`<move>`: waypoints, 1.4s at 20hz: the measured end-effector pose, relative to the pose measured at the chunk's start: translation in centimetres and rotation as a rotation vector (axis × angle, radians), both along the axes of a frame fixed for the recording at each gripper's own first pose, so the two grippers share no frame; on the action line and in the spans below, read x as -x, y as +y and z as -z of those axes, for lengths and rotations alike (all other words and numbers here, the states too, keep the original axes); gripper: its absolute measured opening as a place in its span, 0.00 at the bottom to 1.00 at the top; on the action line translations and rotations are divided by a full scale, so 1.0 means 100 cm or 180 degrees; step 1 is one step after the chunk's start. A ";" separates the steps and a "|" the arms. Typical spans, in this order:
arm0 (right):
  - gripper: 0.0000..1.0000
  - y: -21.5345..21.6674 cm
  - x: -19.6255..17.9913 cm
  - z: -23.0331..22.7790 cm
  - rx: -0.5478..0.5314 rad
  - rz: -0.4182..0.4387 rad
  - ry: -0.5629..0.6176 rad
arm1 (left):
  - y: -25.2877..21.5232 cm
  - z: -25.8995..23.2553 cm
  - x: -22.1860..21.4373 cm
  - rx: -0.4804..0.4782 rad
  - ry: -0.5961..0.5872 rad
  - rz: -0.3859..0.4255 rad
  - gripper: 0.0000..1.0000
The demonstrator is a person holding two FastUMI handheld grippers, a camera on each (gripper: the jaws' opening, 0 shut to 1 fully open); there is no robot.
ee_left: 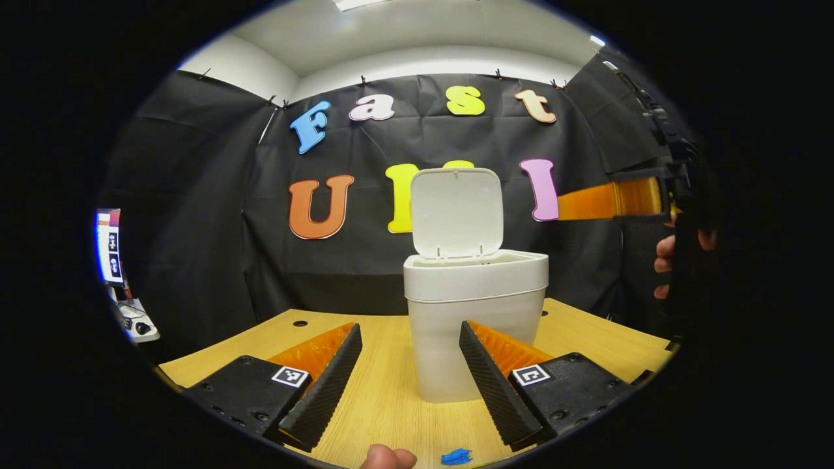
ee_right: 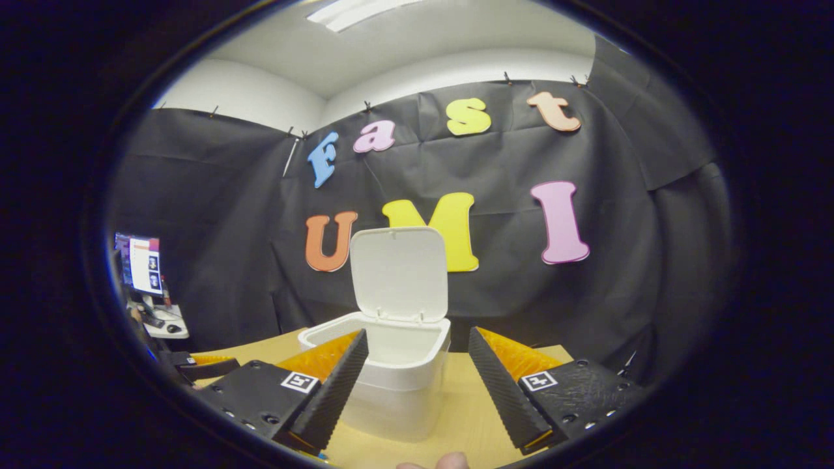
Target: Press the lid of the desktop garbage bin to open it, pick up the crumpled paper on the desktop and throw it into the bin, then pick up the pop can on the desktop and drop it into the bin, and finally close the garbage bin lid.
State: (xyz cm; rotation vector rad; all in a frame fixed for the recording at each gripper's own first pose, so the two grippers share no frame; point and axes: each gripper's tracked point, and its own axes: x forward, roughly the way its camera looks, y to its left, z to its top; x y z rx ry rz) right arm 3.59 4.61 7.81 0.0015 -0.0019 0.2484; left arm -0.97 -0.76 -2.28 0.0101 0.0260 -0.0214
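White bin [ee_left: 475,326], lid [ee_left: 456,212] up, on wooden desk [ee_left: 384,397].

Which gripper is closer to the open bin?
The left, probably. The left gripper is low at the table, its open fingers framing the bin. The right gripper is higher, looking down into it.

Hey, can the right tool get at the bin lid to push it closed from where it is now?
Probably yes: the lid stands upright, the right tool is open and empty, nothing between them.

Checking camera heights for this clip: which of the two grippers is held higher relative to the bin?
The right gripper: its view looks down into the open bin, while the left gripper faces the bin's side wall.
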 end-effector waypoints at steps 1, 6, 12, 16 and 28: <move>0.96 -0.003 0.007 0.004 0.0019 0.0030 -0.0043 | -0.001 0.001 0.001 0.0000 -0.0002 -0.0002 0.97; 0.96 -0.017 0.044 0.030 -0.0031 0.0072 -0.0081 | -0.008 0.007 0.008 0.0055 0.0033 0.0024 0.97; 0.94 -0.035 0.069 0.057 -0.0036 0.0194 -0.0104 | -0.017 0.019 0.019 0.0075 0.0111 0.0059 0.97; 0.94 -0.047 0.078 0.082 -0.0046 0.0274 -0.0094 | -0.022 0.044 0.033 0.0185 0.0254 0.0089 0.97; 0.96 -0.062 0.103 0.150 0.0166 0.0393 0.0100 | -0.046 0.153 0.073 0.0308 0.0989 0.0183 0.98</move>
